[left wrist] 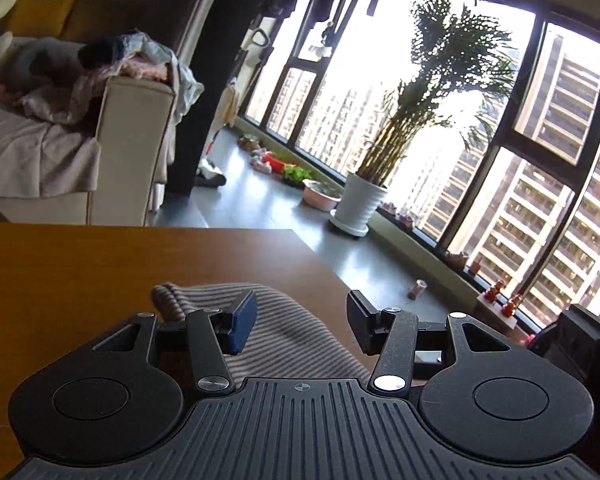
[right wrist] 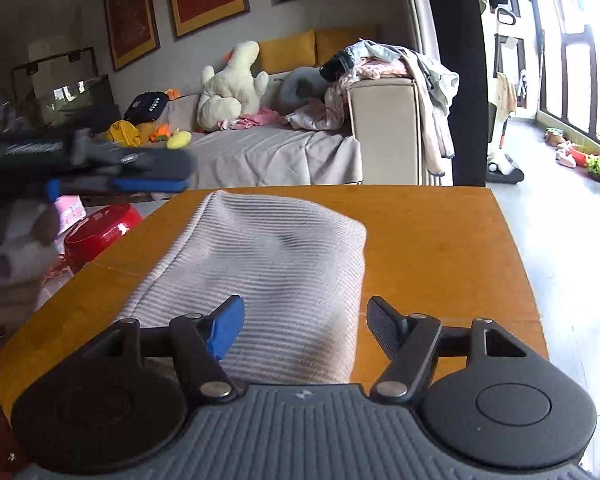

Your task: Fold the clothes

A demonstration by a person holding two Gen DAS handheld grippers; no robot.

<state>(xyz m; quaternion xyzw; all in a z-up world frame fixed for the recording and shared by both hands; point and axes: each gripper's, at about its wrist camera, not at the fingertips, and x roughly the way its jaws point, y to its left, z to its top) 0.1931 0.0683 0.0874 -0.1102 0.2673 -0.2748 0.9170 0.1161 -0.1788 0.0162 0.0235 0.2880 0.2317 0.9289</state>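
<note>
A wooden bench carries a folded striped garment at its centre. A sofa stands beyond; windows lie right. The right gripper hovers wide over the garment's near edge. The left gripper, also wide, holds nothing.

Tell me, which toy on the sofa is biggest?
The white plush duck sitting against the yellow cushion. It towers over the little yellow plush toy lying beside it.
</note>
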